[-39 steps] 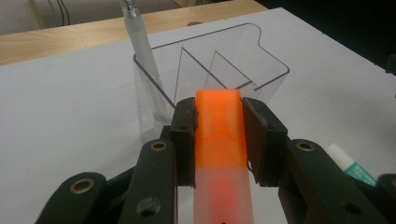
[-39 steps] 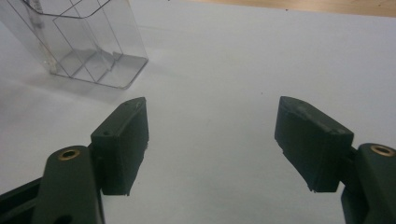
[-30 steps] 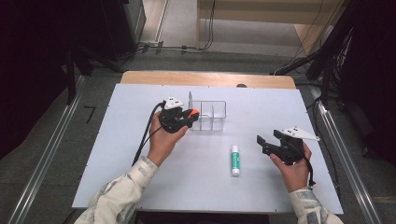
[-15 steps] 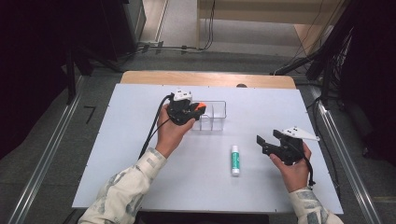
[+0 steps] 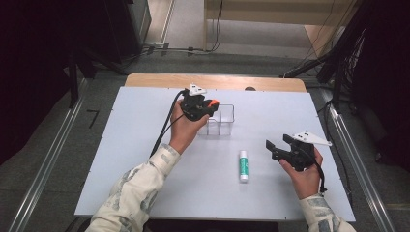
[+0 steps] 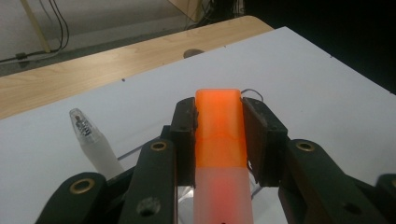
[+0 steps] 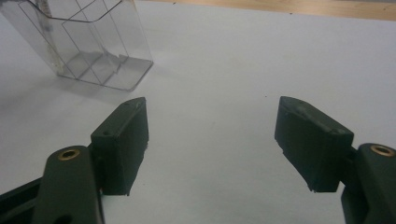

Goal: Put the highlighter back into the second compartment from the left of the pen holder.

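Your left hand-held gripper (image 5: 211, 104) is clamped on a marker (image 6: 219, 154) with a glossy orange cap and a frosted, translucent, squarish body, its black pads pressing both sides of the cap. It hangs over the left end of a clear plastic organizer (image 5: 225, 118) with thin dividers, far on the white tabletop (image 5: 130, 145). A frosted pen (image 6: 91, 140) stands beside it. Your right hand-held gripper (image 5: 271, 148) rests with jaws wide apart, holding nothing, right of a white-and-green glue stick (image 5: 243, 165).
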Available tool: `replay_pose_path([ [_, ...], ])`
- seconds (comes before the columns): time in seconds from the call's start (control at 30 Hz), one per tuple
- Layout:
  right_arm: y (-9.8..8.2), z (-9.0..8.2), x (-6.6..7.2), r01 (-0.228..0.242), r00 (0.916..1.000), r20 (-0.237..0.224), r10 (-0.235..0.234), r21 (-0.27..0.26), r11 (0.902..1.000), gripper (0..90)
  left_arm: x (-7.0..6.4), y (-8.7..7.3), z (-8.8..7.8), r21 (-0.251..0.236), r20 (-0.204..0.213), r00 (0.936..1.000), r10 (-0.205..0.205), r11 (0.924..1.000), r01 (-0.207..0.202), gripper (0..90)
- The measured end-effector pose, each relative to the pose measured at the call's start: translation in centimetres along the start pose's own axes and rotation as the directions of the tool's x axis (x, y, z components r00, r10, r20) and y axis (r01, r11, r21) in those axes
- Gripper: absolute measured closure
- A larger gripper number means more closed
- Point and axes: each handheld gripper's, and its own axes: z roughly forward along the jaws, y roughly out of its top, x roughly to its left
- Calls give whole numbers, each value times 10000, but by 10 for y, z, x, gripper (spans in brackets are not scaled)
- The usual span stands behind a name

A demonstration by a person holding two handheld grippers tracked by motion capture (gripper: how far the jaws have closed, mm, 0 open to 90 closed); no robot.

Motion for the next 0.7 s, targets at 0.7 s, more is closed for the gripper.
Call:
replay_pose_path([
  [0.7,0,-2,-1,-32,10000,-4,32,-94,10000,248,-6,24,34,196,-88,9999,148,9997,-146,678],
])
